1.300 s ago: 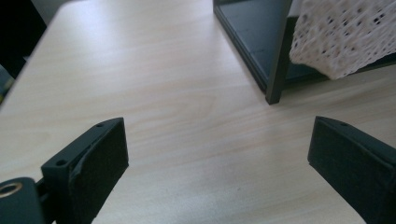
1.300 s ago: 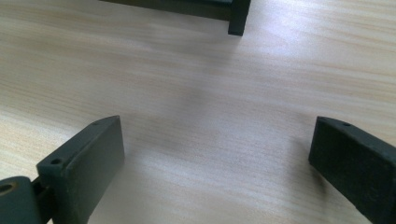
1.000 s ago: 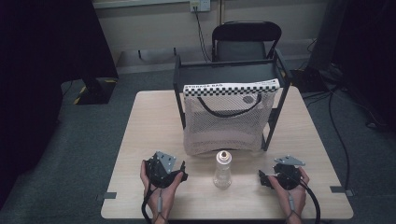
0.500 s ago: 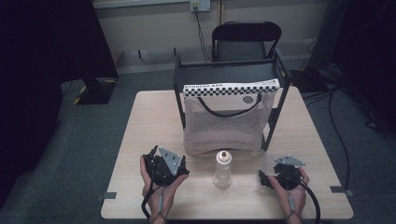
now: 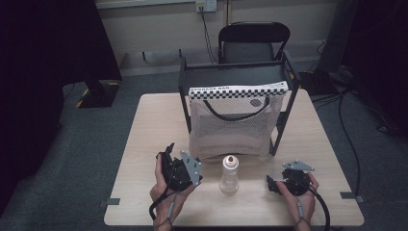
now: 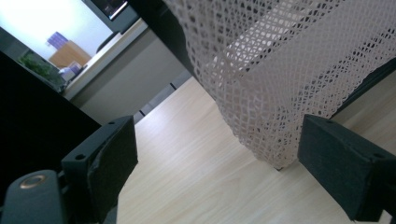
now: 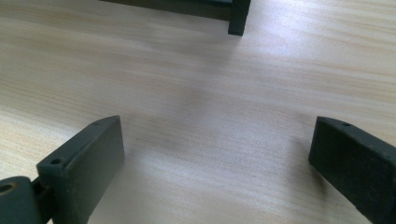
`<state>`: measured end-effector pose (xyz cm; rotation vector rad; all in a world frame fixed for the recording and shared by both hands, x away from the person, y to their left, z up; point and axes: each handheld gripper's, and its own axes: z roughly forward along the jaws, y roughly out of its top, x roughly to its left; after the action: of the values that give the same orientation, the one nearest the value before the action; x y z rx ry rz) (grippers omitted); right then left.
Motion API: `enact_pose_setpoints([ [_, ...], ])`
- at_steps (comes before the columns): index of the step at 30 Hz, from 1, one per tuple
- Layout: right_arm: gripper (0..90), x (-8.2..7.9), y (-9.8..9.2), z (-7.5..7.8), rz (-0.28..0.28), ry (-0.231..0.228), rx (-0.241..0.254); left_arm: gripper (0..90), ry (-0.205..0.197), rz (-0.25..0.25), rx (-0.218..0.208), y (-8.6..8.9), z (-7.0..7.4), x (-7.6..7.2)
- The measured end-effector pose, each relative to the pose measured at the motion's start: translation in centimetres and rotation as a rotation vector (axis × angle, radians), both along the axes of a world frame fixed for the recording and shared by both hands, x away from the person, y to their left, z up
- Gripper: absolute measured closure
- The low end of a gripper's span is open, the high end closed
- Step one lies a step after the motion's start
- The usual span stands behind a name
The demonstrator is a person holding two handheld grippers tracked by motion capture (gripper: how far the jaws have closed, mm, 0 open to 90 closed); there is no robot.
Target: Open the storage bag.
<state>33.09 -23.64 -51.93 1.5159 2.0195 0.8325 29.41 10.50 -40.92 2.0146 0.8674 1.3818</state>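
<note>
White mesh storage bag (image 5: 234, 126) hangs just beyond the left gripper (image 5: 168, 153), whose empty jaws have just been closing slightly but stand apart, while the right gripper (image 5: 270, 183) rests wide apart, empty.

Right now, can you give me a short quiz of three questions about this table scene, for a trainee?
1. True or false: the bottle lies on its side.
2. What hangs on the black rack? A) a towel B) a mesh bag C) a jacket
3. Which gripper is raised and tilted toward the mesh bag, the left gripper or the right gripper?

Key:
1. False. It stands upright between the two grippers.
2. B. The white mesh bag hangs from the rack's top bar.
3. The left gripper; its jaws are open with nothing between them. The right gripper sits low by the table, also open.
</note>
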Motion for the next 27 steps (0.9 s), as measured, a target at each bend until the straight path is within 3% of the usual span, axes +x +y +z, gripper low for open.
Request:
enact_pose_setpoints([
  [6, 2.7, 0.0, 0.0, 0.0, 0.000, 0.001, 0.000, 12.3, -0.047, -0.003, 0.058, -0.7, 0.6, -0.2],
  [18, 2.7, 0.0, 0.0, 0.0, 0.000, 0.000, 0.000, 13.9, -0.164, -0.068, 0.137, -1.9, 2.2, -0.5],
  [27, 2.7, 0.0, 0.0, 0.0, 0.000, 0.000, 0.000, 13.8, -0.214, -0.106, 0.154, -2.8, 3.1, -0.4],
])
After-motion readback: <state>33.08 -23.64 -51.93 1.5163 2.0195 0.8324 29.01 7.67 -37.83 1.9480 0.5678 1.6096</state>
